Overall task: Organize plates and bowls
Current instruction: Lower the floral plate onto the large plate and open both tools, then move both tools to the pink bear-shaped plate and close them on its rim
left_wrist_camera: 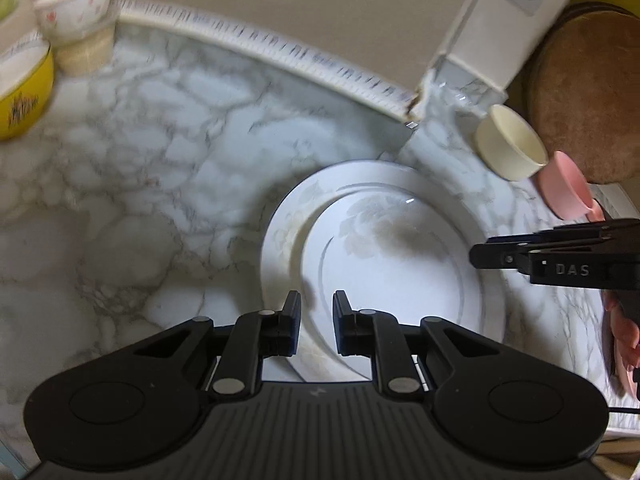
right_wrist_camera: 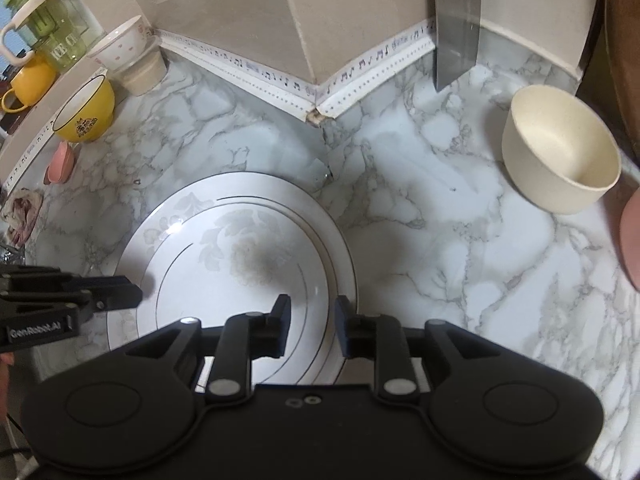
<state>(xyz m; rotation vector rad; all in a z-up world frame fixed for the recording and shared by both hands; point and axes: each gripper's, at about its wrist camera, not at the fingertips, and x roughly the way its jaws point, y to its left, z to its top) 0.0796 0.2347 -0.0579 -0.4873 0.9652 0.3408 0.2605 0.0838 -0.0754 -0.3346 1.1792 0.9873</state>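
Plates stacked on marble counter by wall corner: top plate off-centre on larger plate. Left fingers pinching top plate's rim. Right fingers slightly spread astride opposite rim, not pressing. Cream bowl well apart; yellow bowl near wall.

- Wide bare marble tabletop lies open between the stacked plates and the cream bowl.
- The far side is shut in by the tiled wall.
- The left corner is crowded: yellow bowl, white floral bowl on a cup, small pink dish.
- Both tongs flank the plates, the left tongs low over the left rim.
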